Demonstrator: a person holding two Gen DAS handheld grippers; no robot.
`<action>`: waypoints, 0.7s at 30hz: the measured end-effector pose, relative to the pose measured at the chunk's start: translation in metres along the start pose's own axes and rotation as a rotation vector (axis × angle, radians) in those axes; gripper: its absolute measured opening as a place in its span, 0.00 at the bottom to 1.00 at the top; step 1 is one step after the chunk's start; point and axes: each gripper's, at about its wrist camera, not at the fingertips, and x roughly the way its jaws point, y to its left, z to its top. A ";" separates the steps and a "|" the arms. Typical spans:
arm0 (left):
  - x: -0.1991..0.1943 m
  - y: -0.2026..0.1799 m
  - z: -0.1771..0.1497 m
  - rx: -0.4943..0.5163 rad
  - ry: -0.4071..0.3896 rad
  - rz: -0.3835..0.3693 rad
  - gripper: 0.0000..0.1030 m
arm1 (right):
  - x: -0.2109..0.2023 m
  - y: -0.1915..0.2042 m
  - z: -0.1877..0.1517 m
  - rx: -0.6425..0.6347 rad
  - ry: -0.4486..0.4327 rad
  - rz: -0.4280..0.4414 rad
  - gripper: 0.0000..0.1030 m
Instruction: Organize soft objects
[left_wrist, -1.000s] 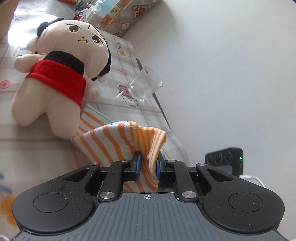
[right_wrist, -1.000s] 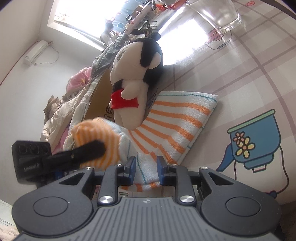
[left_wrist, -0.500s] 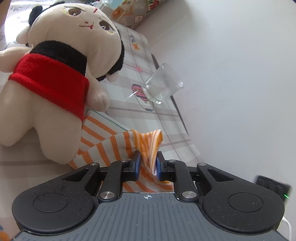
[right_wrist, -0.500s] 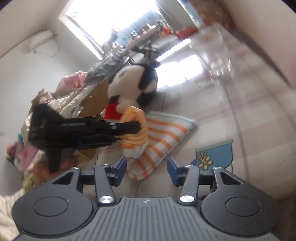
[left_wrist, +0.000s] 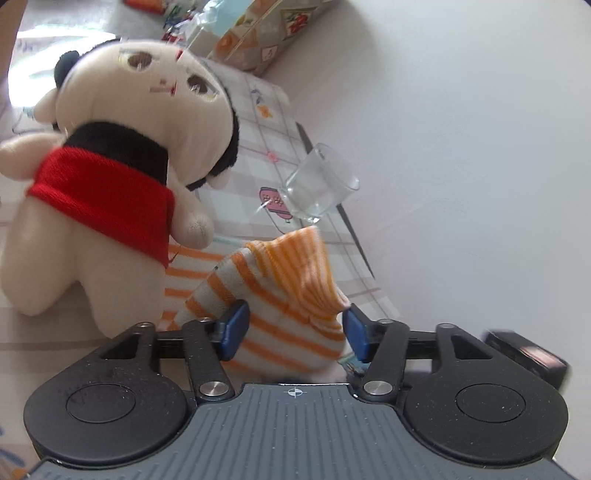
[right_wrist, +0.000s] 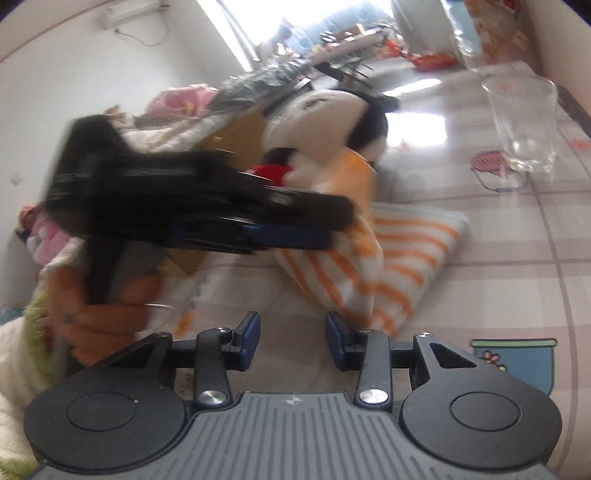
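Starting at your left, the cream plush doll in a red cloth sits on the orange-and-white striped towel, pinning it down. Your left gripper has just been opening; the lifted towel fold stands loose between its jaws, likely released to drop. Your right gripper, just narrowing, is half open and empty, near the towel's edge.

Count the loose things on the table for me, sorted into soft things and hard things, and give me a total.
Soft things: 2, the plush doll and the striped towel
Hard things: 1, the clear glass
Total: 3
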 end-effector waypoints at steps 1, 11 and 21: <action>-0.005 -0.001 -0.002 0.009 -0.001 0.000 0.57 | 0.003 -0.004 0.000 0.015 0.012 -0.024 0.40; 0.002 0.001 0.009 0.011 -0.022 0.074 0.57 | -0.008 -0.019 0.002 0.103 -0.038 0.039 0.40; -0.008 0.014 0.014 -0.082 -0.033 0.013 0.60 | -0.013 -0.019 0.021 0.009 -0.154 0.041 0.40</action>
